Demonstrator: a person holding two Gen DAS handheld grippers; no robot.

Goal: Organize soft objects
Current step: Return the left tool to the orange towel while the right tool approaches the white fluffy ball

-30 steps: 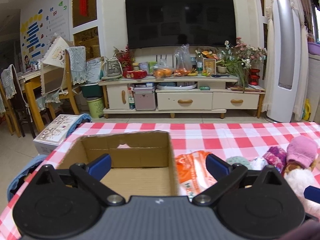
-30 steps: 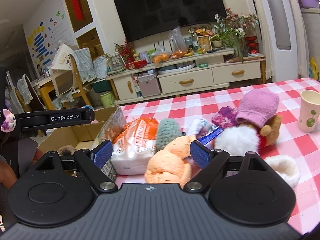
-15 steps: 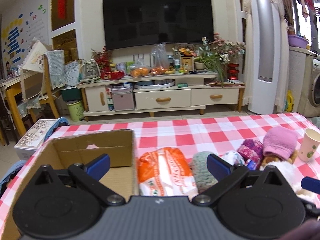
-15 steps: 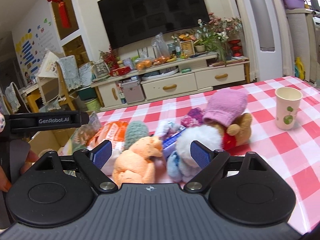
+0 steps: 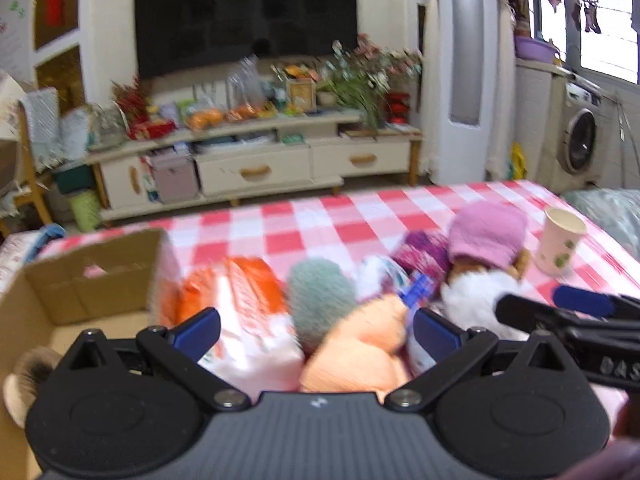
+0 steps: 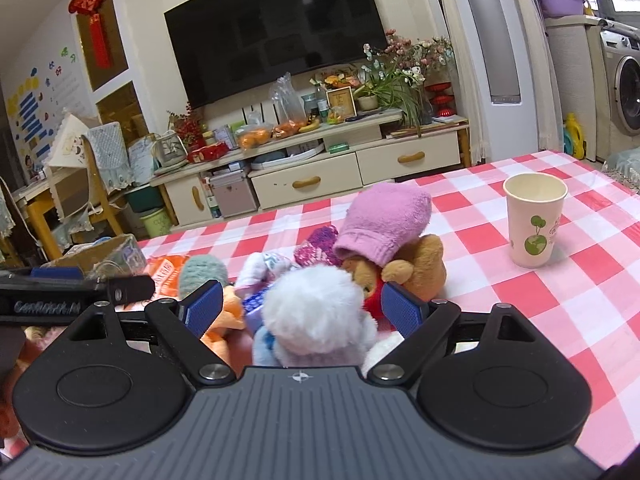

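Right wrist view: we see a pile of soft toys on the red-and-white checked tablecloth (image 6: pixel 500 292).
Our right tongs (image 6: pixel 302 312) are wide apart around the fluffy white plush toy (image 6: pixel 316 312); our left tongs (image 5: pixel 316 330) gape over the orange plush toy (image 5: pixel 360 344), beside the brown cardboard box (image 5: pixel 84 280).

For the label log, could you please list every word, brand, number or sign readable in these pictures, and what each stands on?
"GenRobot.AI", blurred but just legible: on the side of the left hand-held gripper, seen from the right wrist.
"DAS", cut off at the picture's edge: on the right hand-held gripper, seen from the left wrist.
Orange bag: print too blurred to read.
Cup: green print only, no legible words.
Wall hanging and framed card: too small to read.
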